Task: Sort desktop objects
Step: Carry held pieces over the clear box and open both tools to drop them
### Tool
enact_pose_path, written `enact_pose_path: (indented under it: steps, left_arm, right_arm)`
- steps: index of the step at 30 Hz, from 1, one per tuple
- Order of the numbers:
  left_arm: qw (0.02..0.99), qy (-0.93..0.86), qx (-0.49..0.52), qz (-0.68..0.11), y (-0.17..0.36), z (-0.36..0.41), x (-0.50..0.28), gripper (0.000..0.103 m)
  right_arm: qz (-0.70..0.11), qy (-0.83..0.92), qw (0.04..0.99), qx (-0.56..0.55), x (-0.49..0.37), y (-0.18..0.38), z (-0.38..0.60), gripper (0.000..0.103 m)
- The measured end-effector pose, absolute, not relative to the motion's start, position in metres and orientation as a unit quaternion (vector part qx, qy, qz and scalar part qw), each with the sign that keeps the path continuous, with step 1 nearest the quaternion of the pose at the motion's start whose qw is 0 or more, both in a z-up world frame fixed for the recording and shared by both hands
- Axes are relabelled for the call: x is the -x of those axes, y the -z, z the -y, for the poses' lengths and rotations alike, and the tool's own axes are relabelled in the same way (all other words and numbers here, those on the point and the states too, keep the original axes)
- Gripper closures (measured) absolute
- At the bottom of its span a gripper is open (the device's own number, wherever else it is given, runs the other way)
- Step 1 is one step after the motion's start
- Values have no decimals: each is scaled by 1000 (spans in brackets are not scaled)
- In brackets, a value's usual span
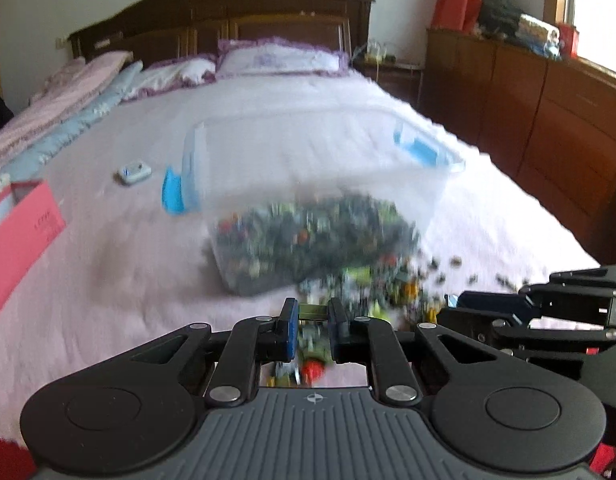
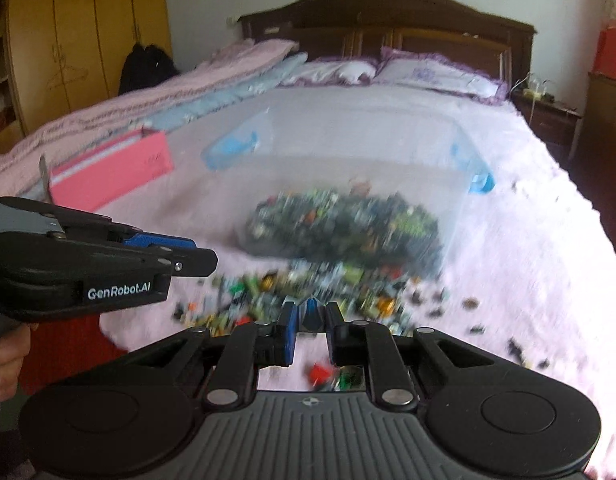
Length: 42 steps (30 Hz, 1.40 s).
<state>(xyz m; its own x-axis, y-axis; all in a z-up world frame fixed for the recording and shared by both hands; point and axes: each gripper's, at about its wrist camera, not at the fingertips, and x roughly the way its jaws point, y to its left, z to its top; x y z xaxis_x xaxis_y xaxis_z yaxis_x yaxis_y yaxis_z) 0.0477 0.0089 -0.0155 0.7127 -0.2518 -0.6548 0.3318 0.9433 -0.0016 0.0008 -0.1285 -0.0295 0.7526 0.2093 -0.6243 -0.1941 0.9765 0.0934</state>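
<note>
Bricks (image 1: 372, 300): blurred multicoloured heap ahead of both tools, beside a clear bin (image 1: 320, 184).
Left view only: small white gadget (image 1: 134, 173).
Left tool (image 1: 312, 320): narrowly parted, possibly pinching a brick; cannot tell.
Right tool (image 2: 311, 320): the same.

Multicoloured toy bricks (image 2: 308, 284), mostly green and grey, fill a clear bin (image 2: 348, 184) with blue latches beside a pink box (image 2: 111, 168) on pale pink bedding (image 2: 528, 220).

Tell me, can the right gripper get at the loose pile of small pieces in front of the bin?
Probably yes. The right gripper sits just short of the loose pieces on the bed, nothing lies between, and the left gripper is off to the side.
</note>
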Motion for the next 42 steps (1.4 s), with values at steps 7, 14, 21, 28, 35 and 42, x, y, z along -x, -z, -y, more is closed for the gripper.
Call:
enact_pose_path:
  steps: [7, 14, 21, 28, 35, 42]
  left_arm:
    - [934, 156, -65, -314, -8, 5, -72, 86]
    - [936, 154, -55, -311, -14, 11, -95, 86]
    - [940, 151, -58, -299, -21, 10, -119, 86]
    - [951, 137, -62, -272, -25, -2, -124, 86]
    - [956, 128, -75, -252, -23, 2, -127, 86]
    - [952, 129, -60, -271, -15, 4, -139, 86]
  right_arm:
    - [-304, -93, 948, -14, -19, 4, 142, 87]
    - [-284, -89, 954, -16, -40, -15, 151, 87]
    - [-273, -85, 958, -10, -68, -31, 157, 87]
    - [-262, -81, 962, 8, -91, -37, 152, 87]
    - [-255, -80, 964, 21, -106, -34, 144, 87]
    - [-256, -77, 963, 26, -118, -31, 141, 87]
